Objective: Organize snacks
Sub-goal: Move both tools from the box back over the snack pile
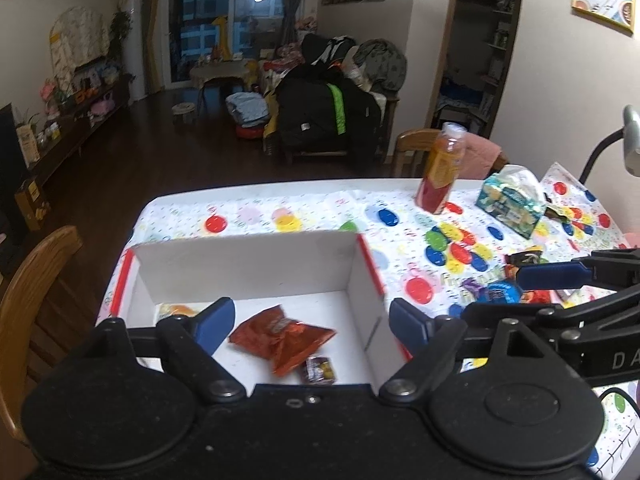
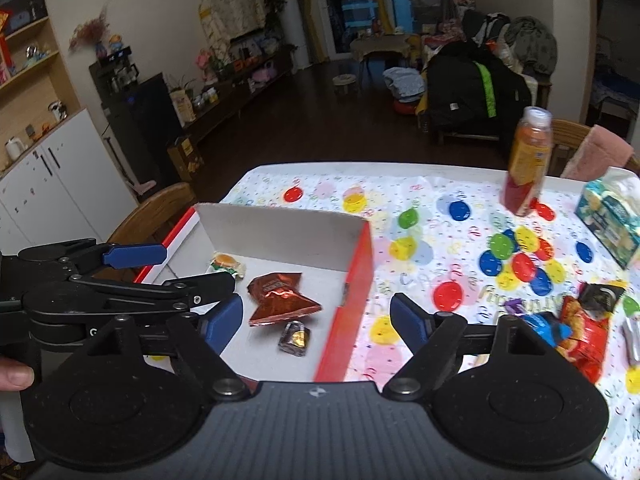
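A white box (image 1: pixel 248 272) with red outer sides sits open at the left of the desk (image 1: pixel 320 208), its long axis running away from the cameras. Three snacks lie inside it: a small yellow-and-white packet (image 2: pixel 227 264) in the far left corner, a crumpled red bag (image 1: pixel 280 334) in the middle with its long axis slanting from far left to near right, and a small dark wrapped candy (image 1: pixel 319 370) just beside the bag's near end.

The left tool (image 1: pixel 310 326) hangs over the box's near part, jaws spread wide, holding nothing. The right tool (image 2: pixel 316 318) straddles the box's right wall, equally wide open and empty.

Right of the box, a loose pile of snacks (image 2: pixel 576 320) lies on the balloon-print cloth: a red bag, a blue one and a dark one can be counted, others too hidden to number. Farther back stand one orange bottle (image 2: pixel 526 168), upright, and one tissue pack (image 2: pixel 610 216).
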`<state>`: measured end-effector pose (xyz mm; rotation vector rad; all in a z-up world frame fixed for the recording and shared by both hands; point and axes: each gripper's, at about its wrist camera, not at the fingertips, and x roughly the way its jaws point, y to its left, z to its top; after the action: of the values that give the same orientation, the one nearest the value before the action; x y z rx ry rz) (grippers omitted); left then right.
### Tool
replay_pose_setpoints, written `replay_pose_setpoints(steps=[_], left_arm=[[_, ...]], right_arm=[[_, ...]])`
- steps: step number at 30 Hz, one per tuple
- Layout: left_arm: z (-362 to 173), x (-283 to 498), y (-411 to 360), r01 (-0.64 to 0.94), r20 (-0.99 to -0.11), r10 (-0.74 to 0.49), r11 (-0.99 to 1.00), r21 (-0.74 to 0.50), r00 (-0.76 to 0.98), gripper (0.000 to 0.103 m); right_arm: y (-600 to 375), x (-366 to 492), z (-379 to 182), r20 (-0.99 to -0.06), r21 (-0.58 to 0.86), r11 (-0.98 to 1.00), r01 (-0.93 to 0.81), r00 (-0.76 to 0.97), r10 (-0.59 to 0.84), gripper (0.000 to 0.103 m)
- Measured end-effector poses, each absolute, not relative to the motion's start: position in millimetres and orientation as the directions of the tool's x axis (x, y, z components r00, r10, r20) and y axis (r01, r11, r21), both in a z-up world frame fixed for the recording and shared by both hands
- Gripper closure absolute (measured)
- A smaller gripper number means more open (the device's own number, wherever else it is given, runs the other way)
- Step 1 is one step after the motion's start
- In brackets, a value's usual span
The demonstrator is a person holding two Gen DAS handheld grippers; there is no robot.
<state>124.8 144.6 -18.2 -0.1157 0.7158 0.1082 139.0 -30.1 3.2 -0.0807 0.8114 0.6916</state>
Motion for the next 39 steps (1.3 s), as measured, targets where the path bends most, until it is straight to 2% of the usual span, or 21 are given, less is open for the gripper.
replay_pose_setpoints(steps=[9,20,30,39], left_arm=[[-13,127,100,-0.059,-0.640,-0.006,0.995,-0.080,0.768,0.013],[-20,141,42,0.012,-0.637,-0.082,0.994,-0.113,0.767,0.001],[-44,160,-5,0.052,-0.658,-0.124,0.990,-0.128,0.743,0.000],[-78,185,-37,0.054,-0.697,-0.114,0.993,-0.108,0.708,0.000]], right_arm=[[-85,137,7,-0.674,0.190,0.823,-0.535,0.539,0.506,0.019],[-156,140,-2,-0.665,0.173,0.884,-0.434,0.611,0.430,0.016],[-222,147,-29,-0.690,0.123,0.936,-0.330,0.649,0.320,0.015],[-288,157,-55,-0.723,0.091,0.973,-0.212,0.658,0.211,0.015]])
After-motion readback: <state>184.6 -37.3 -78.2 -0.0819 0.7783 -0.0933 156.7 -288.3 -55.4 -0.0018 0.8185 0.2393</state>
